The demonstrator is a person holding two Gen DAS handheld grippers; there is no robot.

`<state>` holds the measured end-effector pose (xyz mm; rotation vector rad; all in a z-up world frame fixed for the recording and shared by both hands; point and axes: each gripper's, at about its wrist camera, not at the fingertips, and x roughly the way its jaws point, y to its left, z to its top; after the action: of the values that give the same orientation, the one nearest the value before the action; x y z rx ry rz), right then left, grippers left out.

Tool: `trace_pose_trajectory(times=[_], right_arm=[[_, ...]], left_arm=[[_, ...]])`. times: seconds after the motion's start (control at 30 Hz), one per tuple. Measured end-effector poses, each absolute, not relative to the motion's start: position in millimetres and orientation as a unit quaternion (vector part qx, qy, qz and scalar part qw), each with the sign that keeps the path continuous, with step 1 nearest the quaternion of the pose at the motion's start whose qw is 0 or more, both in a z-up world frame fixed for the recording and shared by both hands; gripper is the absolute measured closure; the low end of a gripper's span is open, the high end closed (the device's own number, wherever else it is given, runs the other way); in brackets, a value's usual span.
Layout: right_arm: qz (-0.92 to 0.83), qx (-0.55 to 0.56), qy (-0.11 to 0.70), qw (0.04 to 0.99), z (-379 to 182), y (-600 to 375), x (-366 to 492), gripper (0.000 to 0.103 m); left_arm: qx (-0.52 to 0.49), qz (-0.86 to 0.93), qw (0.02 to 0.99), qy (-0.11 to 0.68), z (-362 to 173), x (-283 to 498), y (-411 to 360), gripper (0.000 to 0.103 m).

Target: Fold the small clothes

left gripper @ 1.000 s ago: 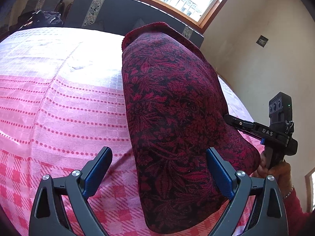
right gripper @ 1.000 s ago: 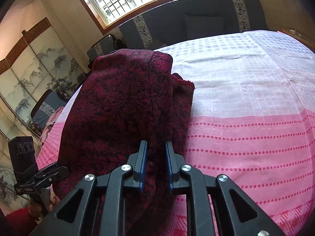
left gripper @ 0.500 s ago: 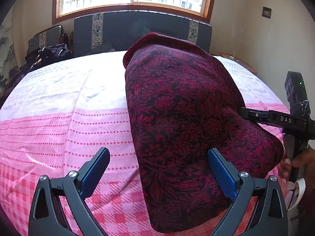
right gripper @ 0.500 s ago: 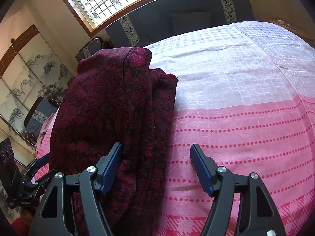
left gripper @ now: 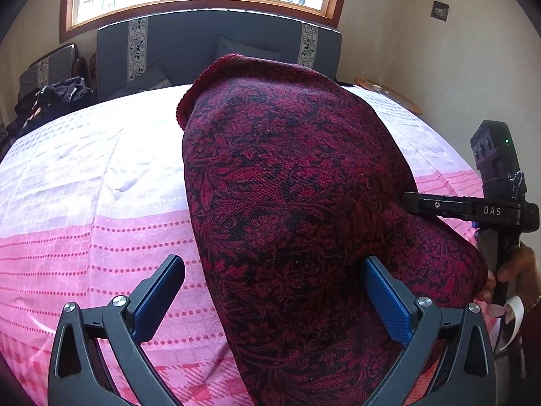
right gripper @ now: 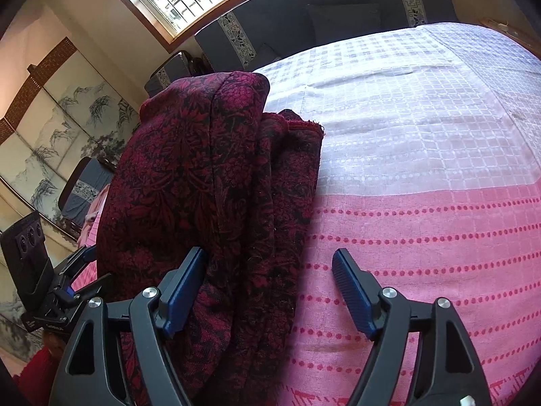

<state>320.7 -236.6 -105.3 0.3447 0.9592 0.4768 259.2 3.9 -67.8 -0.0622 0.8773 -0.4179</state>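
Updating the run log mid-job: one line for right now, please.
garment: folded on bedspread | left gripper: opening, straddles edge | right gripper: opening, not clamped

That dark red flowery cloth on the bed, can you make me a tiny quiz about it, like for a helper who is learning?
1. True or false: the dark red floral cloth lies folded on the pink and white checked bedspread.
2. Which hand-held gripper has cloth between its fingers: A left only, B right only, C both?
3. Fill in: behind the bed, under the window, stands a dark grey ____.

Key: 1 true. 2 C: left hand-held gripper, right hand-held gripper. 3 headboard.
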Motion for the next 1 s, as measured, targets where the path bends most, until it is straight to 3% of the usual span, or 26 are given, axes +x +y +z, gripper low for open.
trace_pose_trajectory(times=[0.23,0.47,0.5,0.57,0.6,0.67,0.73,1.0], right_arm=[[0.271,0.169,0.465,0.826,-112.0,-237.2,332.4,0.025],[0.31,0.183,0.461,0.811,-114.6,-227.0,342.8,0.023],[0.311,0.192,0.458,0.81,-115.6,-225.6,343.8,0.025],[0.314,0.208,0.462,0.803,-118.4,-220.5,346.6,0.043],[0.31,0.214,0.462,0.803,-118.5,-219.2,346.4,0.046],[0.311,0.228,0.452,0.804,-112.4,-218.5,342.4,0.063],[0.31,0.236,0.443,0.808,-102.1,-215.6,336.9,0.065],[0.335,0.21,0.393,0.83,-61.2,-169.5,284.3,0.067]], left_arm=[[-0.248,-0.337,0.775,0.473,-105.8,321.4,53.0,0.001],[-0.224,-0.382,0.753,0.487,-104.4,337.5,39.3,0.001],[-0.216,-0.379,0.756,0.488,-103.6,338.1,37.8,0.001],[-0.203,-0.36,0.772,0.483,-99.5,335.7,37.7,0.014],[-0.194,-0.349,0.782,0.479,-95.4,331.5,36.9,0.024],[-0.173,-0.333,0.797,0.474,-84.8,322.1,34.2,0.032],[-0.156,-0.317,0.809,0.47,-72.9,309.9,32.0,0.036],[-0.133,-0.278,0.843,0.442,-33.7,235.3,55.1,0.036]])
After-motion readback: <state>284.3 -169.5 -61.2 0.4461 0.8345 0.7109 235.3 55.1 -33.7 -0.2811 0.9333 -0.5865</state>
